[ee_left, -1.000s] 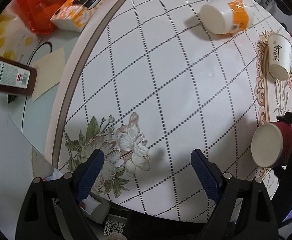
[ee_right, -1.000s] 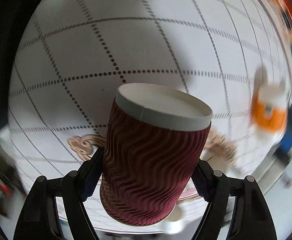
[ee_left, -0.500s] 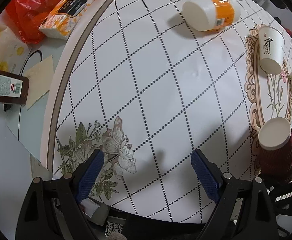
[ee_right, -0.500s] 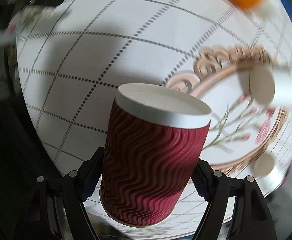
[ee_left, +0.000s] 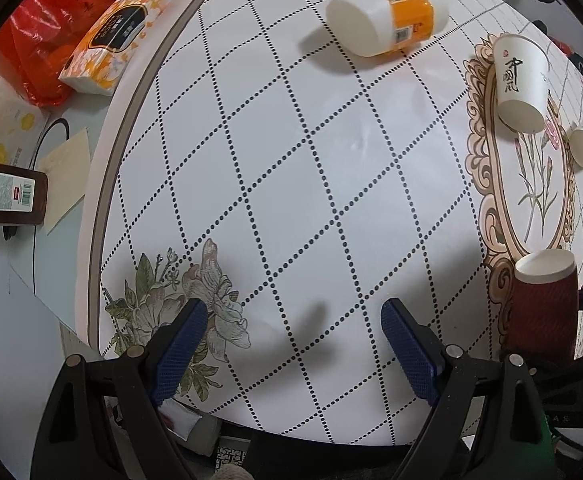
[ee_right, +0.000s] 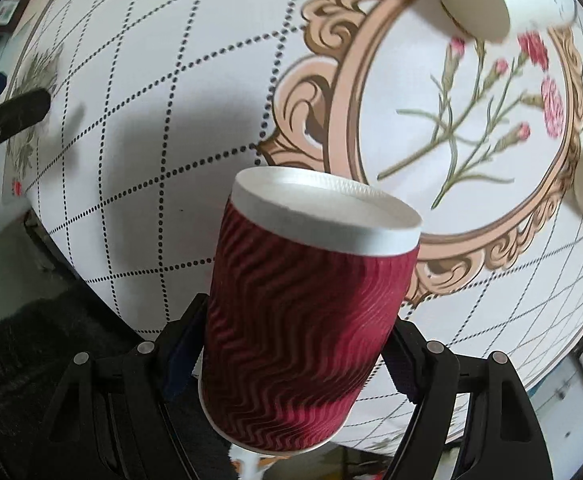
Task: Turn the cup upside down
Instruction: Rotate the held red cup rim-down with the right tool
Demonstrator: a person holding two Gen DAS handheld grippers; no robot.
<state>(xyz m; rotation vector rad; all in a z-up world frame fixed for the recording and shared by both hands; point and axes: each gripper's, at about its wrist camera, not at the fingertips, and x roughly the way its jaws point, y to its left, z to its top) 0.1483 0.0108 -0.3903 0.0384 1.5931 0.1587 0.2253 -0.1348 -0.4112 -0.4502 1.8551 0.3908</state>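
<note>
Left gripper [ee_left: 289, 354]: jaws wide, nothing between them, unchanged, hovering over the table [ee_left: 331, 184]. Right gripper [ee_right: 291, 344]: clamped on the red cup [ee_right: 303, 320], which has rotated from sideways to base-up, rim toward the gripper. Inversion appears complete; setting down remains.

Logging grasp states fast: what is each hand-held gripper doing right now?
Left hand-held gripper: open, holding nothing, above the table.
Right hand-held gripper: closed on the red ripple cup.
</note>
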